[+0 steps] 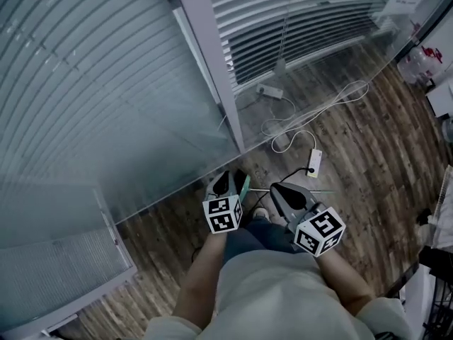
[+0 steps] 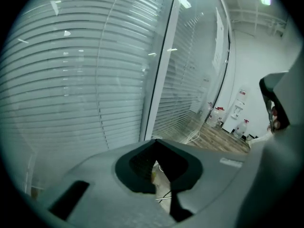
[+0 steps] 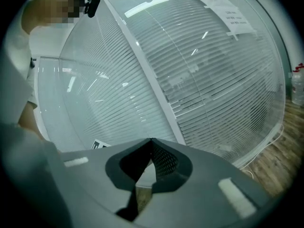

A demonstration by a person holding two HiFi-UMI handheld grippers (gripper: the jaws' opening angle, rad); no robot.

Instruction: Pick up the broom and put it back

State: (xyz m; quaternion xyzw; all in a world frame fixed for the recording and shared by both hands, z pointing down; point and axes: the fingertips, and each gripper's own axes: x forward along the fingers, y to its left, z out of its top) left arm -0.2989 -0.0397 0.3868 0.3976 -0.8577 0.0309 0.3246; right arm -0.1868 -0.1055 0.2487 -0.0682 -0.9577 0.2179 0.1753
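No broom shows in any view. Both grippers are held close together in front of a glass wall (image 1: pixel 85 119). My left gripper (image 1: pixel 228 181) has its jaws shut tip to tip with nothing between them; in its own view the left gripper (image 2: pixel 155 140) points at the blinds and the white post. My right gripper (image 1: pixel 282 192) sits just to the right of it, and in its own view the right gripper (image 3: pixel 151 140) also has its jaws meeting at the tip, empty. A slim green strip (image 1: pixel 245 185) lies along the left gripper's side; I cannot tell what it is.
A white frame post (image 1: pixel 212 62) divides the glass panels with blinds behind them. On the wooden floor (image 1: pixel 368 161) lie white cables (image 1: pixel 304 119) and a power strip (image 1: pixel 315 163). Water bottles (image 2: pixel 216 115) stand far down the wall. My legs are right below the grippers.
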